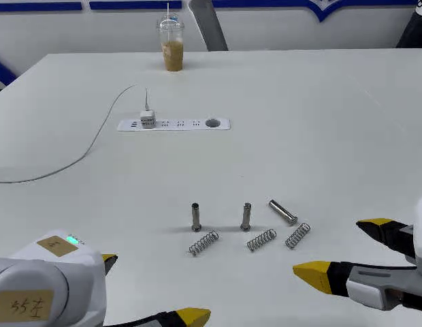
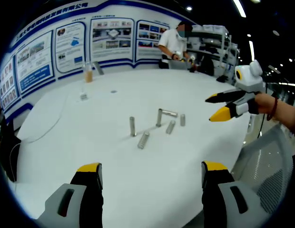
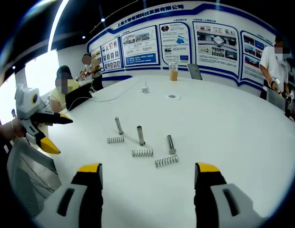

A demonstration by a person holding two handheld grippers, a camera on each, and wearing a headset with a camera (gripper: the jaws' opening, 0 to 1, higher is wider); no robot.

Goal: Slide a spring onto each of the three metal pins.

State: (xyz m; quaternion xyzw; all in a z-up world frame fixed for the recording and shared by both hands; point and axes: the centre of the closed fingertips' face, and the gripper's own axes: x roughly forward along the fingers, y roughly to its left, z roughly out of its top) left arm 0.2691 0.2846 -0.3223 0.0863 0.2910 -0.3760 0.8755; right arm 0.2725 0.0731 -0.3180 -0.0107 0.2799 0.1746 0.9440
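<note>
Task is sitting at the start, by my read: no spring is on any pin yet, so all three slides are left to do.

Count: three metal pins, three springs, two grippers.

Pins: the left pin (image 1: pixel 196 216) and middle pin (image 1: pixel 246 216) are standing upright on the white table (image 1: pixel 320 122). The right pin (image 1: pixel 282 212) is lying on its side, angled, just beside the middle one. It is probably needing to be stood up or held before a spring goes on.

Springs: the left spring (image 1: pixel 203 242), middle spring (image 1: pixel 261 239) and right spring (image 1: pixel 297 235) are lying loose in a row just in front of the pins, one near each pin. None is touching a gripper.

Left gripper (image 1: pixel 151 287) is hovering low at the near left with jaws spread wide, holding nothing, well apart from the parts. Right gripper (image 1: pixel 342 248) is hovering at the near right, jaws also spread and empty, near the right spring but not touching it.

Further back on the table a power strip (image 1: pixel 173 125) with a plugged-in charger (image 1: pixel 148 119) and a cup of iced drink (image 1: pixel 172 45) are sitting clear of the work.
</note>
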